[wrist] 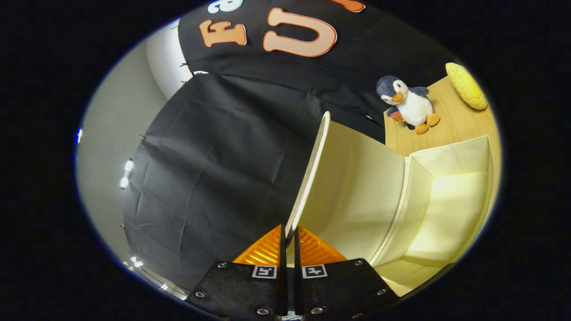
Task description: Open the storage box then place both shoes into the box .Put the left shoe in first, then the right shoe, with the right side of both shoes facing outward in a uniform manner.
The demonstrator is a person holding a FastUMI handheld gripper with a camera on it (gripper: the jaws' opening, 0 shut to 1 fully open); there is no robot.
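Note:
My gripper (289,235) is shut on the edge of the storage box's lid (357,187), its two orange fingers (263,249) pressing either side of the thin rim. The cream lid stands lifted, swung up and away from the box, its pale inner face showing to the right of the fingers. The open box (450,200) lies beyond and to the right of the lid, cream inside, with its interior lit and nothing visible in it.
The box sits on a light wooden table (446,129). A plush penguin (408,103) stands on the table beyond the box, with a yellow round cushion-like object (466,85) further to its right. Black cloth wall fills the space left of the lid.

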